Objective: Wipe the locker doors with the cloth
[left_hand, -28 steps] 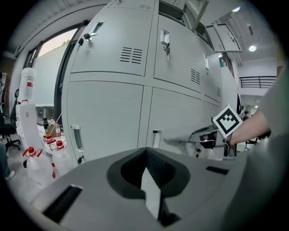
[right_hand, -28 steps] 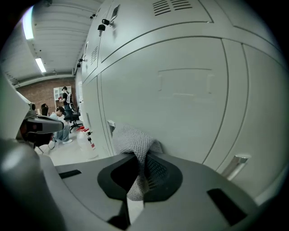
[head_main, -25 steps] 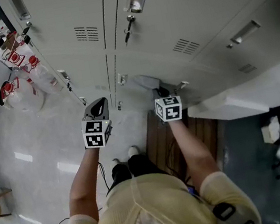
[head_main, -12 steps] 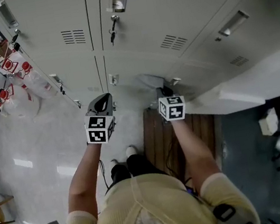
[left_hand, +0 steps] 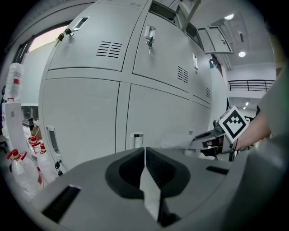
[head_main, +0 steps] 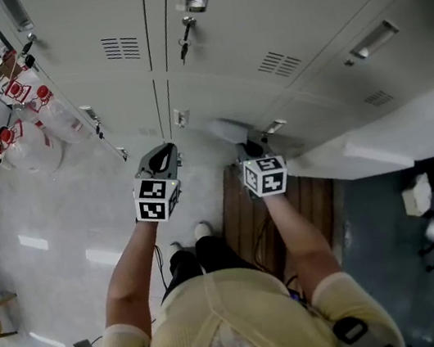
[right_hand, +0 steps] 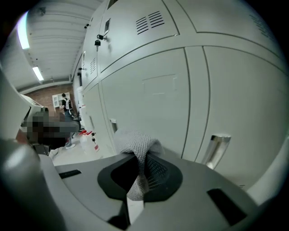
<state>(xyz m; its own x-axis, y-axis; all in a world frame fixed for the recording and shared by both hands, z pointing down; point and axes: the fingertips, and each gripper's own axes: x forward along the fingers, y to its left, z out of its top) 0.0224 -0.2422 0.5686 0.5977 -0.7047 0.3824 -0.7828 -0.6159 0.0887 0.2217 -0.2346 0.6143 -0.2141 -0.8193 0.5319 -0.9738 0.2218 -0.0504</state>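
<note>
Both forearms stretch forward, side by side, toward the lower lockers (head_main: 284,82). The right gripper (right_hand: 139,163) pinches the grey cloth (right_hand: 135,143), its bunched end held up to a lower door (right_hand: 153,108) near a handle (right_hand: 216,149). The left gripper (left_hand: 145,159) hovers beside it, its jaws pressed together on nothing.

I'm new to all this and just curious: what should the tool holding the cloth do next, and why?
Probably sweep the grey knitted cloth, clamped in the right gripper's jaws, sideways across the pale grey metal locker door just ahead: it sits close to that door, contact unclear, and the left gripper is shut and empty.
</note>
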